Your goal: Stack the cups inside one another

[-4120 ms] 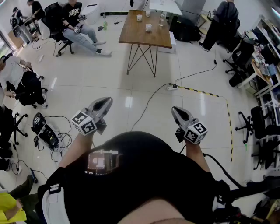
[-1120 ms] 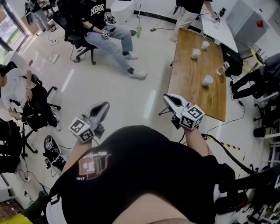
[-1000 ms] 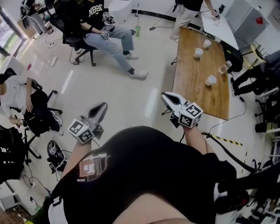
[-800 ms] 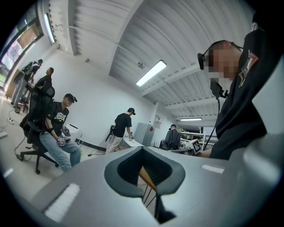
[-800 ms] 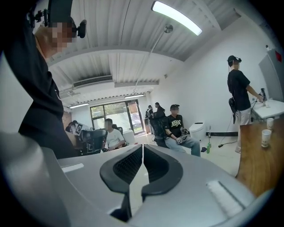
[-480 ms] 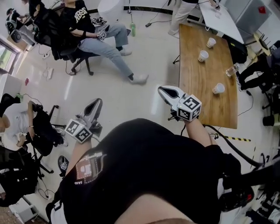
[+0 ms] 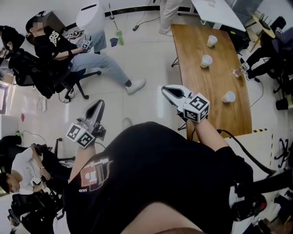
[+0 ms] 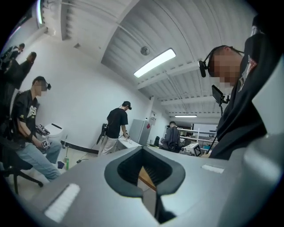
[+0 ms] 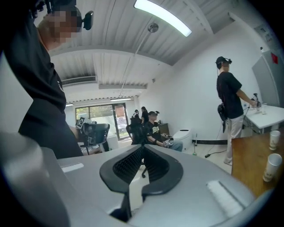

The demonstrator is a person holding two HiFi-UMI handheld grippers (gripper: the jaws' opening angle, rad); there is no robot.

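Three white paper cups stand apart on the long wooden table (image 7: 215, 87): one at the far end (image 7: 211, 41), one in the middle (image 7: 206, 61), one nearer (image 7: 228, 97). A clear glass (image 7: 236, 71) stands by the table's right edge. My right gripper (image 7: 166, 90) is shut and empty, held level just left of the table's near end. My left gripper (image 7: 96, 107) is shut and empty over bare floor, far left of the table. In the right gripper view, two cups (image 9: 275, 139) (image 9: 270, 167) show at the right edge, beside the closed gripper (image 9: 143, 146).
A person sits in an office chair (image 7: 68, 55) with legs stretched toward the table. A green bottle (image 7: 120, 37) stands on the floor. A white table (image 7: 215, 9) and a standing person (image 7: 167, 11) are beyond. Other seated people (image 7: 27, 169) are at lower left.
The whole view has swung and come closer: the wooden table has gone from far off to just right of my right gripper. Both grippers travelled along, jaws still closed.
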